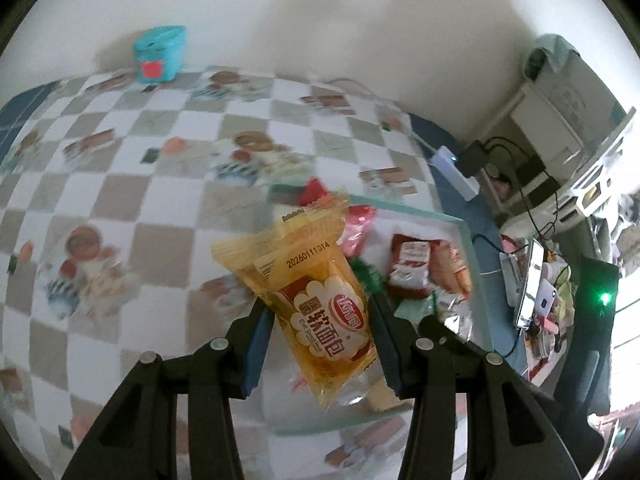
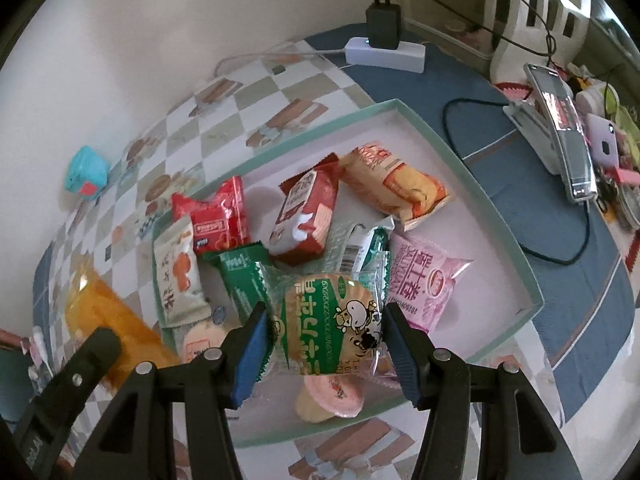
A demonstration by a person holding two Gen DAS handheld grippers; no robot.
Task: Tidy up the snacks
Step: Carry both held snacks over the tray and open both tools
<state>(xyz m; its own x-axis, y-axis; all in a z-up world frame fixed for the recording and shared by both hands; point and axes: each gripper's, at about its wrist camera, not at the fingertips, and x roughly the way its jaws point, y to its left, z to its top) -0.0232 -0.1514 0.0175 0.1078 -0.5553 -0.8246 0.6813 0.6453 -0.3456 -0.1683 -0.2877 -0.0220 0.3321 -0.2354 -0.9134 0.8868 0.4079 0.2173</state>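
Observation:
My left gripper (image 1: 320, 320) is shut on a yellow bread packet (image 1: 312, 292) and holds it above the left edge of the shallow green-rimmed tray (image 1: 466, 232). My right gripper (image 2: 326, 332) is shut on a green round cake packet with a cow picture (image 2: 330, 320), held over the tray (image 2: 472, 168). In the tray lie several snacks: a red packet (image 2: 220, 216), a dark red packet (image 2: 308, 212), an orange biscuit packet (image 2: 396, 182), a pink packet (image 2: 424, 276), a white-and-orange packet (image 2: 178, 276), a green packet (image 2: 244, 280) and jelly cups (image 2: 332, 396). The yellow packet and left gripper (image 2: 60, 392) show at the right wrist view's left.
The checkered tablecloth (image 1: 120, 184) covers the table. A teal box (image 1: 160, 54) stands at the far wall. A white power strip with a black charger (image 2: 384, 46), cables, and a phone on a stand (image 2: 560, 132) lie right of the tray on the blue cloth.

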